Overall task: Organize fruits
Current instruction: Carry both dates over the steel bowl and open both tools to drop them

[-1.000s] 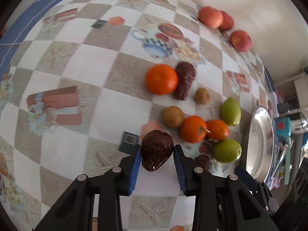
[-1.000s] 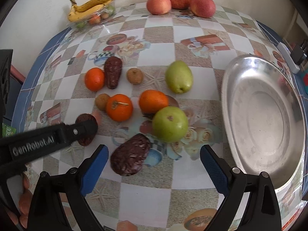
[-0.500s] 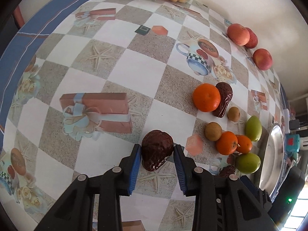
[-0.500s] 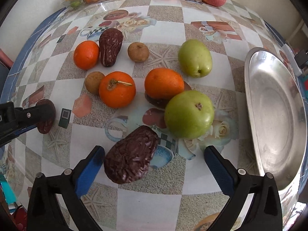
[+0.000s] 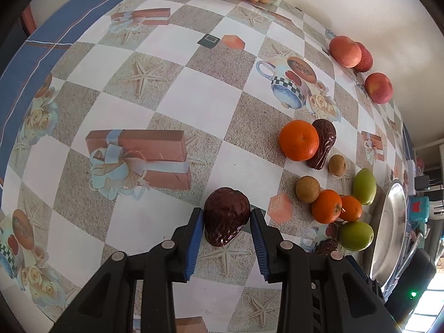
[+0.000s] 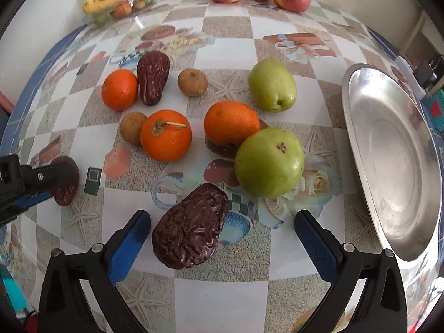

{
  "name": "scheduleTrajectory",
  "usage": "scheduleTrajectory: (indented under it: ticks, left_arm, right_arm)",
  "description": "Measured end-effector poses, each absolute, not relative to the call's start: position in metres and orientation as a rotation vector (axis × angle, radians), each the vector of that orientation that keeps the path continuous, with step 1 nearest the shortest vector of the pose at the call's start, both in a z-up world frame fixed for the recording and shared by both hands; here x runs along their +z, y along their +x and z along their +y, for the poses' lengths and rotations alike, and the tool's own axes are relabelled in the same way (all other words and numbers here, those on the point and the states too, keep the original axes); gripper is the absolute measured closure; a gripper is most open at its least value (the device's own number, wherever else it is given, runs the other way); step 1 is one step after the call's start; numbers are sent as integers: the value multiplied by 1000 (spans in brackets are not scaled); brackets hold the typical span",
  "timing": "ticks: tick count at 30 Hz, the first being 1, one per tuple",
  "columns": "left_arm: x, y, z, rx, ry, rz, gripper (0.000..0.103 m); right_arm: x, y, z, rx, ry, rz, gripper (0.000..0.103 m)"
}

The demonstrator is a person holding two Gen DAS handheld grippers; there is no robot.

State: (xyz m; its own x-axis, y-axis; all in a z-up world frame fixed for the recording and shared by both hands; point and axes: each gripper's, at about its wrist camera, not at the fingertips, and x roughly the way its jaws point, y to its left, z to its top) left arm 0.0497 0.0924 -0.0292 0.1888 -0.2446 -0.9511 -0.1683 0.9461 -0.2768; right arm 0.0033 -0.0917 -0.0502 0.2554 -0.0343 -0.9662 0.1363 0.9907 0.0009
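A wrinkly dark brown date (image 5: pixel 226 216) is squeezed between the two blue pads of the left gripper (image 5: pixel 227 223), over the checkered tablecloth (image 5: pixel 194 100). The right gripper (image 6: pixel 222 230) is spread wide, and another wrinkly brown date (image 6: pixel 190 230) is seen lying between its fingers, nearer the left one. Since a second ago, the held date has been carried away from the orange fruits (image 5: pixel 335 206).
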Motion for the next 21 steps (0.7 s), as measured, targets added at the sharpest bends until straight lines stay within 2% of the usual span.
scheduleTrajectory:
  ticks: [4, 11, 13, 14, 15, 17, 19, 20, 21]
  left_arm:
    - [-30, 51, 91, -52, -344, 1388, 66]
    - [-29, 51, 88, -51, -316, 1387, 66]
    - [-29, 52, 87, -50, -312, 1386, 66]
    - [-29, 52, 87, -49, -311, 1386, 66]
    - [-29, 52, 87, -49, -308, 1385, 66]
    - [-29, 52, 86, -48, -304, 1384, 66]
    - [-30, 52, 86, -48, -303, 1384, 66]
    - [-29, 52, 86, -48, -302, 1384, 66]
    - [-29, 52, 86, -49, -300, 1384, 66]
  right_arm:
    - [-48, 9, -90, -88, 83, 1350, 0]
    - [-38, 8, -88, -90, 93, 1307, 2]
    - [-35, 5, -86, -92, 88, 1292, 15]
    - [-34, 5, -85, -80, 90, 1295, 27]
    - [-35, 5, -85, -56, 99, 1307, 34]
    - [-35, 5, -84, -53, 97, 1319, 35]
    - [-32, 4, -82, -48, 91, 1309, 49]
    - [-29, 3, -81, -30, 93, 1302, 60]
    - [-27, 2, -78, -23, 92, 1295, 61]
